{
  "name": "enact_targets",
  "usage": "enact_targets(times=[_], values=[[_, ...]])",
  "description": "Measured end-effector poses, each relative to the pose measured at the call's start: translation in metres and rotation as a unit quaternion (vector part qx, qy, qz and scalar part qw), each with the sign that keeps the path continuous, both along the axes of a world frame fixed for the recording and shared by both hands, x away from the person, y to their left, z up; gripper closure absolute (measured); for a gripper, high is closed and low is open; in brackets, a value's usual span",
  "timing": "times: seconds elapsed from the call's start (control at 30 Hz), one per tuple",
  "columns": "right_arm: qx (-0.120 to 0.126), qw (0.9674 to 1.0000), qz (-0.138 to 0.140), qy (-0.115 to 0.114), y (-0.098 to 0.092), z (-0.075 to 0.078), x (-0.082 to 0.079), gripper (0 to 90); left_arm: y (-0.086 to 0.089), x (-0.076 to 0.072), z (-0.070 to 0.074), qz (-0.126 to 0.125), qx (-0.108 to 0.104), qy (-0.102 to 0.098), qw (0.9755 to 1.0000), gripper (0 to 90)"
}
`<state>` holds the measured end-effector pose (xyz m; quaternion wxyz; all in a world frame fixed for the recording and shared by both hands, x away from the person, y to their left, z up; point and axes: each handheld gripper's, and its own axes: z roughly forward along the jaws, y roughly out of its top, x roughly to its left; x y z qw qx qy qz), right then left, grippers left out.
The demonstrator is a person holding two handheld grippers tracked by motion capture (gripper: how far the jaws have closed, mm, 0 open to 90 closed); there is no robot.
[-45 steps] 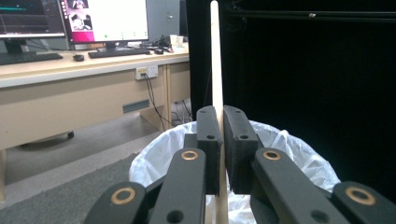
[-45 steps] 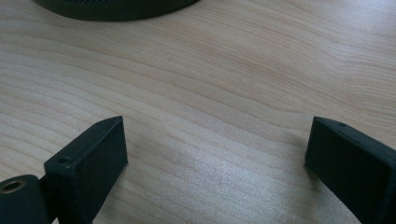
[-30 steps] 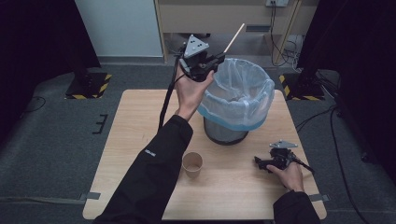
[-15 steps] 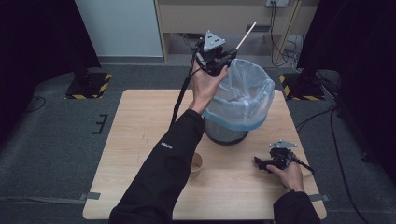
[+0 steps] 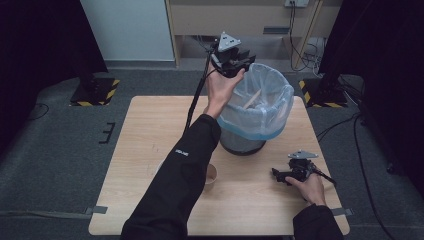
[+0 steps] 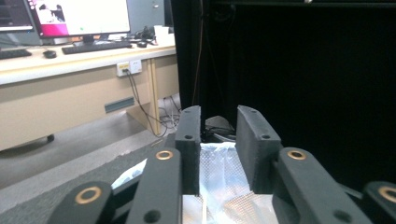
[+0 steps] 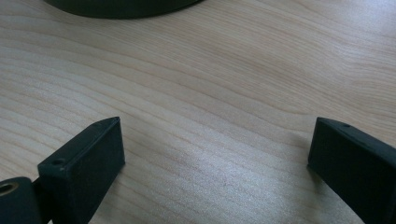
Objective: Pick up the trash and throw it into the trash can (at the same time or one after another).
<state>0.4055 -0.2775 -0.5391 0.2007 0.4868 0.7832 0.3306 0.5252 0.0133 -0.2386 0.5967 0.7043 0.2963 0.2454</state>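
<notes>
Over the bin: the left gripper [image 5: 243,59] hangs above the rear rim of the waste bin [image 5: 256,112], held high by the person's raised left hand [image 5: 221,86].
Change: a second ago a wooden stick was pinched in that gripper and pointed up and away; half a second ago it was still there. Its jaws have just been opening, and nothing lies between them.
Left gripper view: the two black pads stand a little apart, with bare gap between them and the bin's plastic liner [image 6: 219,172] below.
Stick: a pale wooden stick [image 5: 251,98] lies slanted inside the blue-lined bin, leaning against the liner wall.
Meaning: the drop looks done, so the stick is disposed of and the left hand is free to come back.
Right gripper: the right gripper [image 5: 278,175] rests low on the table [image 5: 145,145] near the front right corner, jaws spread wide and empty over bare wood.
Left to do: a paper cup [image 5: 210,175] stands on the table in front of the bin, partly hidden by the left sleeve; likely the next item.
</notes>
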Motion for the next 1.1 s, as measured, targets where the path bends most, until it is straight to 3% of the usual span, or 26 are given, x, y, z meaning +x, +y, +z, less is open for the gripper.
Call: enact_targets(times=[0.17, 0.4, 0.5, 0.63, 0.77, 0.83, 0.93, 0.97, 1.1], values=[[0.0, 1.0, 0.001, 0.0, 0.0, 0.0, 0.0, 3.8, 0.015, -0.012, 0.003, -0.009, 0.001, -0.01, 0.9999, 63.1], [0.0, 1.0, 0.001, 0.0, 0.0, 0.0, 0.0, 3.8, 0.051, -0.034, 0.005, -0.006, -0.006, -0.013, 0.9999, 54.2], [0.0, 1.0, 0.001, 0.0, 0.0, 0.0, 0.0, 3.8, 0.078, -0.052, 0.003, 0.003, 0.001, -0.015, 0.9999, 46.1], [0.0, 1.0, 0.001, 0.0, 0.0, 0.0, 0.0, 3.8, 0.106, -0.072, -0.002, 0.012, 0.012, -0.017, 0.9997, 41.8], [0.0, 1.0, 0.001, -0.001, 0.0, 0.0, 0.0, 3.8, 0.135, -0.094, -0.015, 0.029, 0.018, -0.011, 0.9993, 37.7], [0.001, 1.0, 0.001, -0.001, 0.0, 0.0, 0.0, 3.8, 0.139, -0.097, -0.018, 0.034, 0.023, -0.01, 0.9991, 34.9], [0.001, 1.0, 0.0, 0.001, 0.0, 0.0, 0.0, 3.8, 0.163, -0.116, -0.037, 0.052, 0.024, 0.001, 0.9984, 33.8], [0.001, 1.0, 0.0, 0.0, 0.0, 0.0, 0.0, 3.8, 0.169, -0.122, -0.045, 0.055, 0.023, 0.014, 0.9981, 33.4], [0.0, 1.0, 0.001, 0.001, 0.0, 0.0, -0.001, 3.8, 0.185, -0.136, -0.072, 0.064, 0.034, 0.032, 0.9968, 31.9]])
